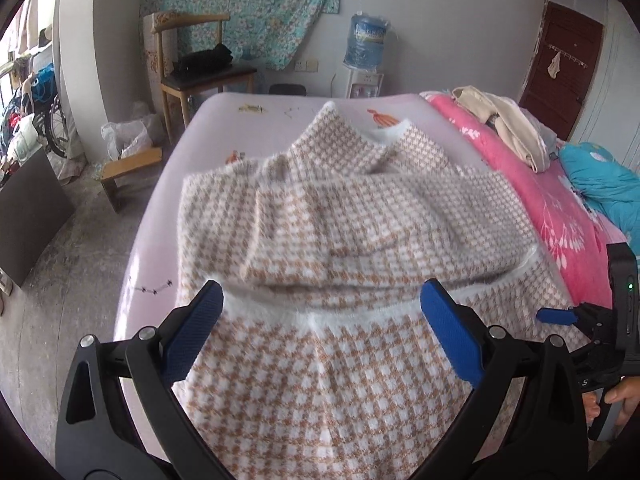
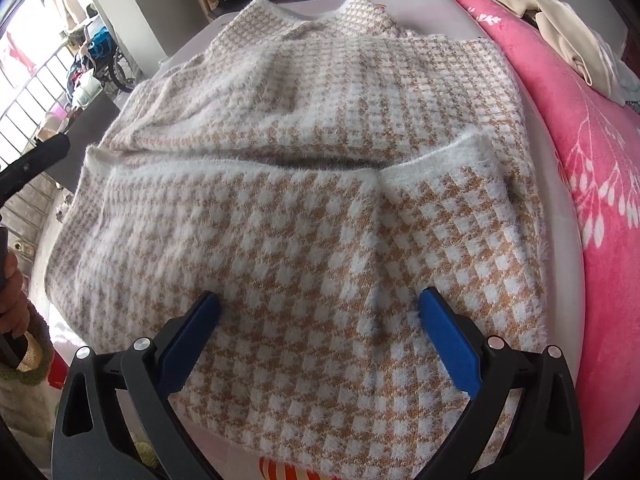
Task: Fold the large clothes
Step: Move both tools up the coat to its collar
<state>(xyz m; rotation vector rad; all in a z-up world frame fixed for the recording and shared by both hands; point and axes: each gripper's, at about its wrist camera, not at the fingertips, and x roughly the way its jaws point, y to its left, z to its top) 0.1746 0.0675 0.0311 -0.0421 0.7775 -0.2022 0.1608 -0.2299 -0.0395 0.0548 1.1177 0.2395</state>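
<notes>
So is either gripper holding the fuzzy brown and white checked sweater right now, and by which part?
Neither. The left gripper and right gripper are both open above the fuzzy brown and white checked sweater, with nothing pinched between their fingers.

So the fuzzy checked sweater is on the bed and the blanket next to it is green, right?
Not green. The right wrist view shows the blanket beside the checked sweater is pink with white leaf prints. The sweater does lie on the bed.

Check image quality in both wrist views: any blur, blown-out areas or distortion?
Left wrist view: the sweater's upper fold is blurred, the room behind sharp, with strong fisheye bending at the bed edge. Right wrist view: the sweater is crisp, but the window at upper left is blown out.
</notes>
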